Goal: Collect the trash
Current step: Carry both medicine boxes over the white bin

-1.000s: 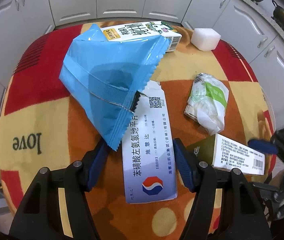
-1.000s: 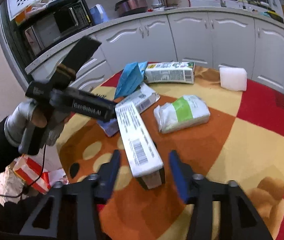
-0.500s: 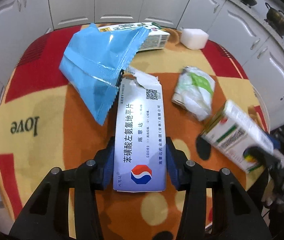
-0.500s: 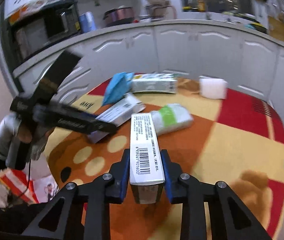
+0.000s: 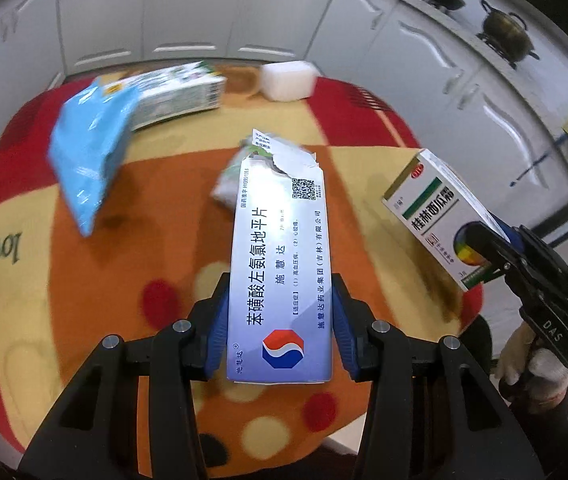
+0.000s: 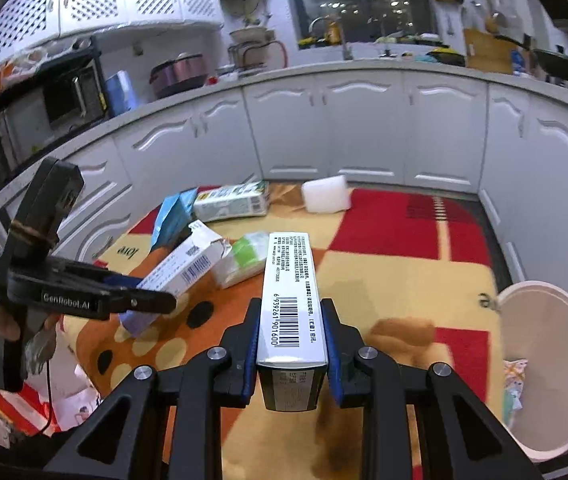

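My left gripper (image 5: 280,320) is shut on a flat blue-and-white medicine box (image 5: 280,256) with a torn far end, raised above the table. My right gripper (image 6: 291,340) is shut on a narrow white box with a barcode (image 6: 293,296), also lifted; in the left wrist view that green-striped box (image 5: 436,216) hangs at the right in the black gripper. Left on the cloth are a blue foil wrapper (image 5: 88,152), a milk carton (image 5: 172,96), a crumpled white-and-green packet (image 6: 244,260) and a white foam block (image 5: 288,80).
The round table (image 5: 64,272) wears a red, orange and yellow cloth. A white bin (image 6: 552,364) with some rubbish inside stands at the table's right edge. White kitchen cabinets (image 6: 364,132) ring the table. A gloved hand (image 6: 0,320) holds the left gripper.
Both grippers closed on their boxes and lifted them off the cloth. The blue wrapper slid off the left box. The right gripper's view swung right, bringing the white bin into sight.
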